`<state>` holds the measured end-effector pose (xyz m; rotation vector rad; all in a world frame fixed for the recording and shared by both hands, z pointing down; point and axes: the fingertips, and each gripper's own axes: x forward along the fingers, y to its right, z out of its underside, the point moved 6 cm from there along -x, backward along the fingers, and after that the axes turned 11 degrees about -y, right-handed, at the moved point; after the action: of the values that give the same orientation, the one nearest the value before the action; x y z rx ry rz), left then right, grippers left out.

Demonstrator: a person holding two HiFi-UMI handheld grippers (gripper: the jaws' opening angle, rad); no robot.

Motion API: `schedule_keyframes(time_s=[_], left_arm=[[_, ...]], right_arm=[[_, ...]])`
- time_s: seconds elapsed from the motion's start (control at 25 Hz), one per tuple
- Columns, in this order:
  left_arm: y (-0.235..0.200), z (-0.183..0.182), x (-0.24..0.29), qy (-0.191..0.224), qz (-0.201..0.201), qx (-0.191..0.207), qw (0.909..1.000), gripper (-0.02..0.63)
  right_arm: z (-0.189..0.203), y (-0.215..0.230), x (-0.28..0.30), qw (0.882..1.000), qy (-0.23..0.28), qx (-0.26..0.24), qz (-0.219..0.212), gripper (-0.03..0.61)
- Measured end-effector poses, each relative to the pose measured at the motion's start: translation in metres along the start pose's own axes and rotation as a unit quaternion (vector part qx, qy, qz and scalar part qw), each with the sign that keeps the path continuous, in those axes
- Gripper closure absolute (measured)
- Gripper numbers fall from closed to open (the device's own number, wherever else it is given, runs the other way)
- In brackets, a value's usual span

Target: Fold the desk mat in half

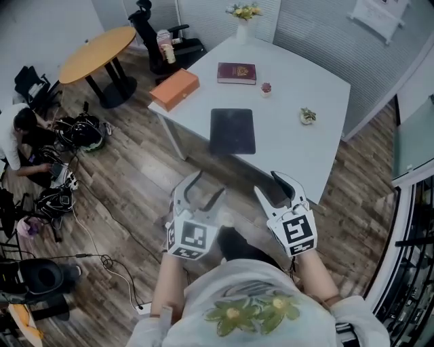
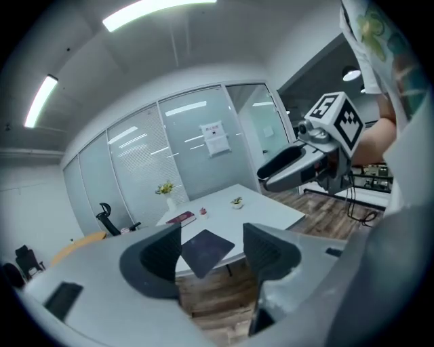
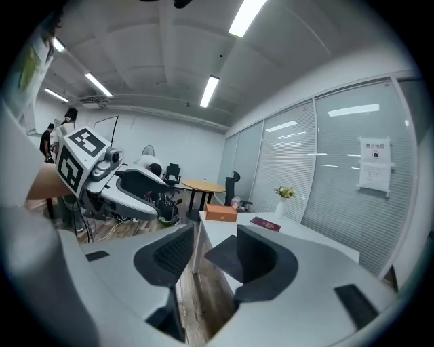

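The dark desk mat (image 1: 232, 131) lies flat and unfolded near the front edge of the white table (image 1: 298, 146). Both grippers are held over the wooden floor, short of the table and well apart from the mat. My left gripper (image 1: 207, 190) stands open and empty. My right gripper (image 1: 272, 188) is also open, with nothing between its fingers. In the left gripper view the mat (image 2: 203, 249) shows far off between the open jaws of the left gripper (image 2: 211, 237), with the right gripper (image 2: 298, 162) alongside. The right gripper view shows the right gripper (image 3: 207, 247) open, and a corner of the mat (image 3: 218, 257).
On the table stand an orange box (image 1: 174, 89), a red book (image 1: 237, 72), two small potted plants (image 1: 266, 88), and a flower vase (image 1: 244, 20). A round wooden table (image 1: 98, 53) and a black chair (image 1: 156, 34) stand beyond. A person (image 1: 20, 135) crouches by cables at the left.
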<state>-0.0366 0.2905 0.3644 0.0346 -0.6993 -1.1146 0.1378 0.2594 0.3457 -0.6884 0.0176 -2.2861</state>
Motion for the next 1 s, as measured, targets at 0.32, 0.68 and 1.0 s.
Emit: schedule_keyframes(time_s=[0.32,0.68,1.0], left_arm=[[-0.031,0.009,0.040,-0.020,0.019,0.009,0.9996,0.348],[-0.047,0.015,0.099,-0.040,0.067,0.001,0.9970,0.348],[-0.047,0.032,0.156,-0.085,0.104,0.014,0.9908,0.348]], right_arm=[[-0.001,0.021,0.044,1.000,-0.029,0.001,-0.003,0.387],[0.004,0.044,0.093,0.997,-0.071,-0.003,-0.025,0.387],[0.015,0.063,0.140,0.992,-0.112,-0.001,-0.053,0.387]])
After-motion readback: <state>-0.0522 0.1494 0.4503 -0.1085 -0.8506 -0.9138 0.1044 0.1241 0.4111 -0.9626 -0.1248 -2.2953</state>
